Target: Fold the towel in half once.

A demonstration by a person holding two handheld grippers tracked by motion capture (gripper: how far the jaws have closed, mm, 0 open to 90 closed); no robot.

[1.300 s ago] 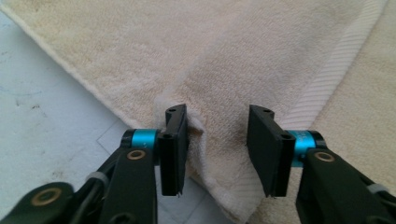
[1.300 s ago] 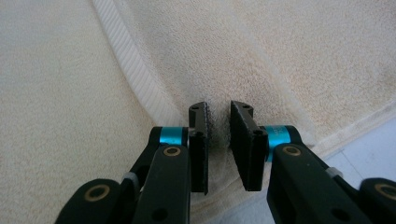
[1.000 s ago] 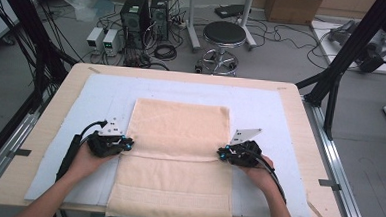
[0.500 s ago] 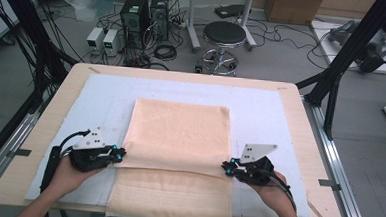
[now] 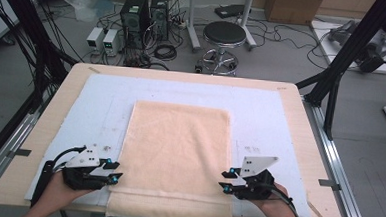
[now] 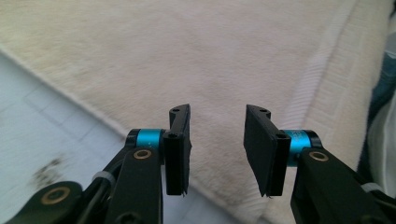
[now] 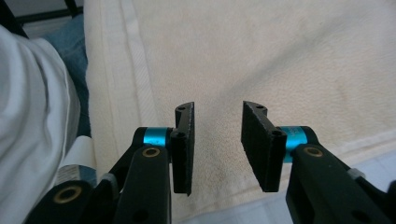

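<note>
A cream towel (image 5: 179, 148) lies flat on the white mat (image 5: 270, 117), its near end hanging over the table's front edge. My left gripper (image 5: 116, 170) sits at the towel's left edge near the front; its jaws have just been opening and stand apart. In the left gripper view, the left gripper (image 6: 217, 140) holds nothing, and the towel (image 6: 210, 56) lies beneath it. My right gripper (image 5: 225, 181) mirrors it at the towel's right edge, its jaws also just opening. In the right gripper view, the right gripper (image 7: 217, 140) is empty above the towel (image 7: 280, 56).
The wooden table (image 5: 61, 101) has bare mat on both sides of the towel. Behind it on the floor stand a stool (image 5: 225, 35), computer towers (image 5: 146, 16) and cables. Black frame posts rise at both sides. The person's white clothing (image 7: 32, 116) is close by.
Both grippers have drawn back toward the person along the towel's side edges, pulling its upper layer nearer the front edge. Both then let go of the towel.
</note>
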